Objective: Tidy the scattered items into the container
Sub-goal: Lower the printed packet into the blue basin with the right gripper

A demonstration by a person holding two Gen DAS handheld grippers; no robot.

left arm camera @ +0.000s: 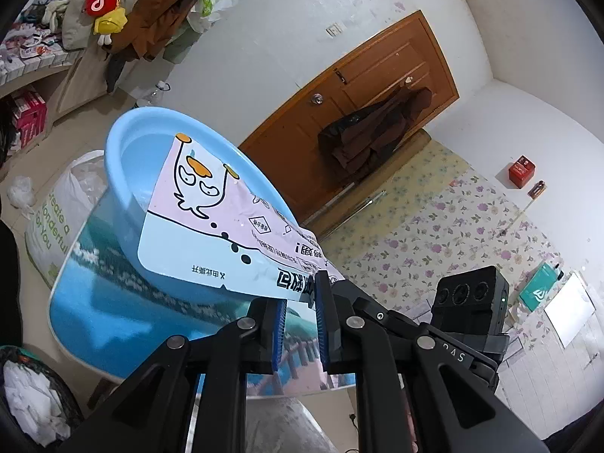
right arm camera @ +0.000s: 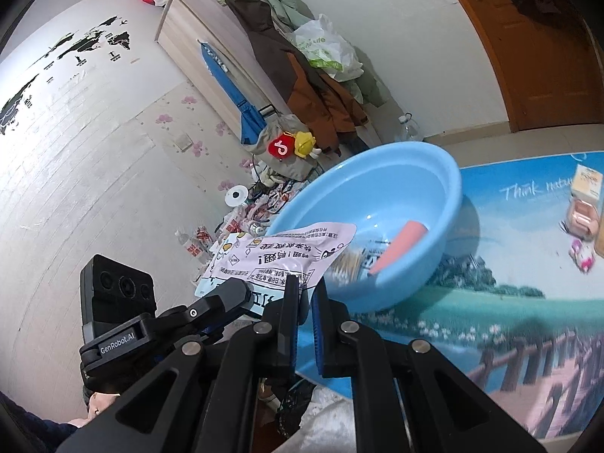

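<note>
Here, through the left wrist camera, we see our left gripper [left arm camera: 298, 302] with its blue-padded fingers set a narrow gap apart; the snack packet [left arm camera: 211, 207] passes over the right finger, but we cannot tell whether the pads actually pinch it. The packet, pink and pale blue with a cartoon duck, stretches from the fingertips out over the rim of the blue basin [left arm camera: 124, 173] and hides much of the bowl's inside. The basin sits on a table [left arm camera: 113, 302] with a printed landscape top. Behind it stand a white printed bag [left arm camera: 56, 226], a wooden door [left arm camera: 362, 90] with a dark coat [left arm camera: 373, 128] hung on it, and a red box [left arm camera: 521, 171] on the floor. The other tool's camera block [left arm camera: 472, 298] sits close on the right.

From the right wrist camera, our right gripper [right arm camera: 305, 298] holds the near edge of the same packet [right arm camera: 287, 253] between nearly closed fingers; the left gripper [right arm camera: 222, 302] reaches in from the left beneath the packet. The basin [right arm camera: 415, 181] lies just beyond, and inside it we make out an orange-pink stick [right arm camera: 400, 245] and a blurred bundle too smeared to name. At the right edge of the table [right arm camera: 509, 302], small boxes and packets [right arm camera: 583, 211] are blurred and partly cut off. Jackets [right arm camera: 302, 75] and a wardrobe [right arm camera: 204, 45] crowd the far wall.
</note>
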